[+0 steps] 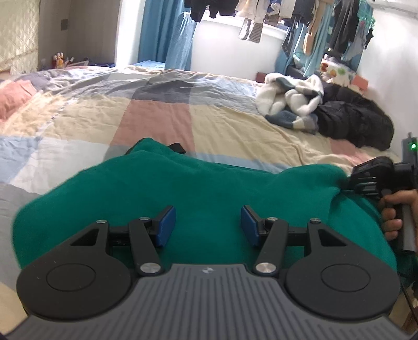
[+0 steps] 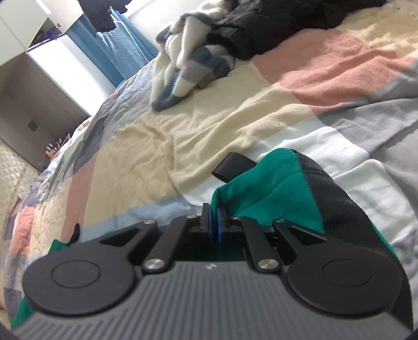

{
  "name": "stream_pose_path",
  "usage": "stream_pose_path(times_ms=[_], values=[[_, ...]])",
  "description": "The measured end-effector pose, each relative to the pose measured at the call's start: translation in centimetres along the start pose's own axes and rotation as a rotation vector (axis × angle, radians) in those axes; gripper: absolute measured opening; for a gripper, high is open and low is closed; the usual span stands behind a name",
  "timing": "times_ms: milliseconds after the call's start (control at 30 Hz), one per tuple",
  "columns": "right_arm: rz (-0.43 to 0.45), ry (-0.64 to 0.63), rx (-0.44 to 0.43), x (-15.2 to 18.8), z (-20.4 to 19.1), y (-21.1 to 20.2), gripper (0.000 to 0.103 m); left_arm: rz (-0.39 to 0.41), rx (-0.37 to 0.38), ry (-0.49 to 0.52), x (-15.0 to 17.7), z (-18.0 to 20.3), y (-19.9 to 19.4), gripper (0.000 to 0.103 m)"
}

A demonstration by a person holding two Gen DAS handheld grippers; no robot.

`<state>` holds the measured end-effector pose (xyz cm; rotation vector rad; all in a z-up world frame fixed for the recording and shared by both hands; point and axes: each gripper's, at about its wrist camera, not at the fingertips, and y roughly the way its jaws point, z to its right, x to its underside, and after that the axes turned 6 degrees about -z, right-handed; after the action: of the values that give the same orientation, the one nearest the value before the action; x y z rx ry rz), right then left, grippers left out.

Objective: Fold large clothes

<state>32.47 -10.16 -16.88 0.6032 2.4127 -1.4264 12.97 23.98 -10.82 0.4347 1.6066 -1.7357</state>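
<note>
A large green fleece garment (image 1: 198, 188) lies bunched on the patchwork bed near me. My left gripper (image 1: 208, 225) hovers just over its middle, open, blue pads wide apart with only the cloth below them. At the garment's right end a person's hand holds my right gripper (image 1: 351, 180), which pinches the cloth's edge. In the right wrist view the right gripper (image 2: 215, 227) has its blue pads pressed together on a fold of the green garment (image 2: 271, 193), which shows a black mesh panel (image 2: 329, 198) and a black strap (image 2: 230, 164).
The patchwork bedspread (image 1: 146, 109) stretches away ahead. A white and blue fleece heap (image 1: 290, 102) and a black jacket (image 1: 358, 120) lie at the far right of the bed. A pink pillow (image 1: 13, 96) sits far left. Clothes hang by the window (image 1: 256, 21).
</note>
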Motion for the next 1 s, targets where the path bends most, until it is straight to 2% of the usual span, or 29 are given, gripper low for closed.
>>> stream_pose_path(times_ms=[67, 133, 200, 267, 400, 633, 833, 900, 1000], values=[[0.006, -0.032, 0.003, 0.4, -0.7, -1.1, 0.014, -0.003, 0.005, -0.002, -0.1, 0.1, -0.6, 0.061], [0.01, -0.065, -0.014, 0.9, -1.3, -2.4, 0.03, 0.003, 0.012, 0.012, 0.1, 0.5, -1.4, 0.061], [0.04, -0.109, -0.017, 1.7, -2.1, -4.2, 0.059, 0.006, 0.014, 0.019, 0.5, 1.0, -2.3, 0.061], [0.074, -0.149, -0.026, 2.6, -2.6, -6.2, 0.075, 0.016, 0.008, 0.026, 0.9, 1.4, -3.2, 0.061], [0.136, -0.236, -0.018, 5.0, -3.8, -10.2, 0.075, 0.051, 0.021, 0.044, 1.6, 2.4, -5.2, 0.061], [0.209, -0.217, -0.092, 10.8, -3.9, -16.5, 0.075, 0.112, 0.089, 0.063, 3.1, 4.2, -9.1, 0.061], [0.228, -0.238, -0.108, 16.2, -5.0, -19.3, 0.075, 0.139, 0.146, 0.088, 4.8, 5.8, -11.9, 0.061], [0.22, -0.213, -0.129, 17.7, -5.1, -19.6, 0.075, 0.14, 0.166, 0.093, 5.4, 6.2, -12.5, 0.061], [0.182, -0.101, -0.167, 19.2, -4.2, -19.1, 0.077, 0.137, 0.193, 0.08, 6.1, 6.2, -13.1, 0.061]])
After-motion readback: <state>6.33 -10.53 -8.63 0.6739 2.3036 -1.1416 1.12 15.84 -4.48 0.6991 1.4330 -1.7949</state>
